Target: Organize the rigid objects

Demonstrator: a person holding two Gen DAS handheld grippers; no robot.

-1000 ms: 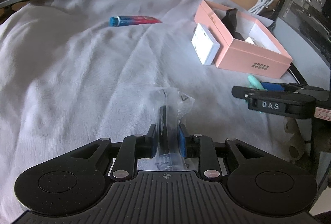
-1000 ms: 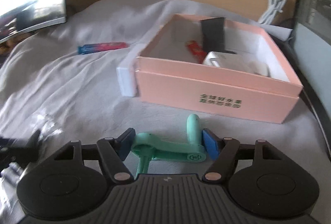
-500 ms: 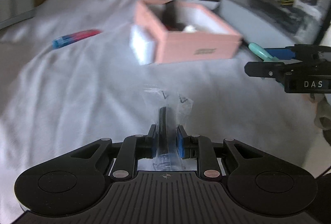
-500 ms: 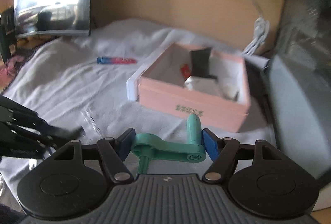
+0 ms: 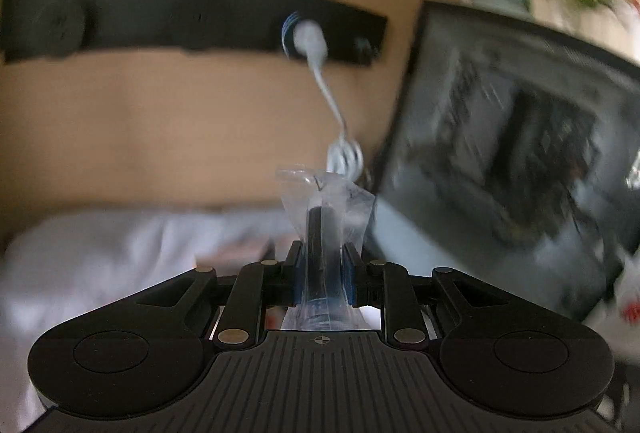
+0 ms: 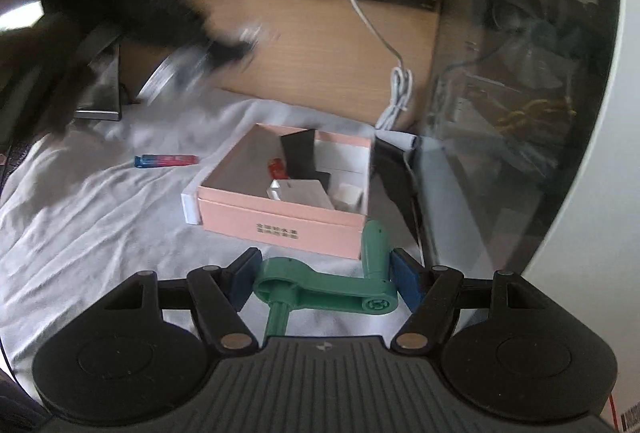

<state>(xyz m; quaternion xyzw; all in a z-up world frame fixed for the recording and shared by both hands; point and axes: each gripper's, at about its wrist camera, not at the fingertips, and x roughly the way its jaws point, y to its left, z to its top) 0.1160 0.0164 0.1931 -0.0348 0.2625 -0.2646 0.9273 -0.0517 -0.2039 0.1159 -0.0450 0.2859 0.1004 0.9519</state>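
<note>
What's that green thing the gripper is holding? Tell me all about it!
The green crank-shaped part looks like hard plastic: a flat arm, a round peg standing up at one end and a stem pointing down at the other. The right gripper has its blue jaws closed on both ends, holding it above the white cloth, before the pink box.

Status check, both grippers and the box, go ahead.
Left gripper shut on bagged black part, raised, aimed at wall. Right gripper shut on green crank, short of pink box. Box top unobstructed.
</note>
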